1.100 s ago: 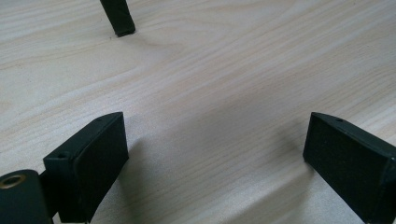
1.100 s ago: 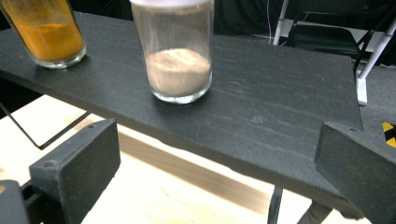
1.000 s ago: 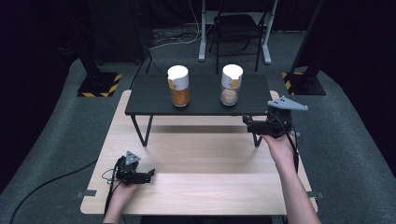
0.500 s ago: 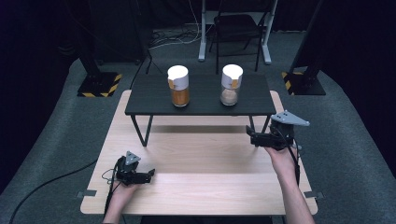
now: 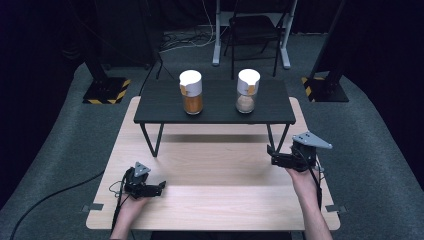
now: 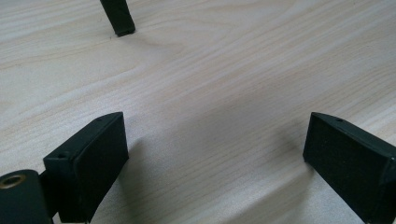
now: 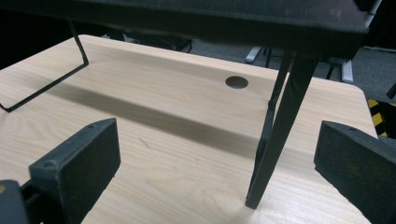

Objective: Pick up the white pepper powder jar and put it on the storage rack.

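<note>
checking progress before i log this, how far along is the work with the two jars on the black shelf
Looks done: the orange-filled glass jar with white lid and the beige-filled glass jar with white lid stand upright on the black raised shelf. In hand: nothing; the left hand-held gripper and right hand-held gripper are open and empty. Left: nothing evident.

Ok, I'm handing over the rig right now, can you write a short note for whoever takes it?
Left gripper: open, empty, low over the wooden table at its near left.
Right gripper: open, empty, by the black stand's right front leg.
Orange-filled jar and pale-filled jar: upright on the black stand, white caps on.
Done: both jars on the stand.
Left: nothing held; next step cannot be told.
</note>
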The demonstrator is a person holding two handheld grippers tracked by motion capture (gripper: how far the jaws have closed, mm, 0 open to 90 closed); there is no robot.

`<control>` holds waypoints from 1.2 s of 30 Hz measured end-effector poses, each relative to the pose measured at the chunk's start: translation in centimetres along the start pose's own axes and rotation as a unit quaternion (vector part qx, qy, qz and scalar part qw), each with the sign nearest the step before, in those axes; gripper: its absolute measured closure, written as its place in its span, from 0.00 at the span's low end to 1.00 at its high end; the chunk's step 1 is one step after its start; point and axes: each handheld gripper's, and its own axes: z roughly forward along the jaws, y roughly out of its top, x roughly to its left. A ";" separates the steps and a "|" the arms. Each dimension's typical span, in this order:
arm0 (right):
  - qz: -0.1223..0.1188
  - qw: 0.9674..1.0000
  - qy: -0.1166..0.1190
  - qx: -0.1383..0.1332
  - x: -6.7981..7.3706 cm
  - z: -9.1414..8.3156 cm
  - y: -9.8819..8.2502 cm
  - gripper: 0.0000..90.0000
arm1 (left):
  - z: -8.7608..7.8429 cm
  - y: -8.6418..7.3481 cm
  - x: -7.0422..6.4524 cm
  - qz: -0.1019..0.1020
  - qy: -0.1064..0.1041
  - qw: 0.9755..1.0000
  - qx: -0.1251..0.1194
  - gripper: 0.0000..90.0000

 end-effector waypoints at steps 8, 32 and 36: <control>0.009 1.000 0.003 0.013 -0.4 0.7 -2.1 0.00 | 0.0 0.0 0.0 0.000 0.000 1.000 0.000 0.07; 0.028 0.999 -0.010 0.036 -0.9 2.1 -7.4 0.00 | 0.0 0.0 0.0 0.000 0.000 1.000 0.000 0.07; 0.030 0.999 -0.011 0.042 -1.0 2.4 -8.4 0.00 | 0.0 0.0 0.0 0.000 0.000 1.000 0.000 0.07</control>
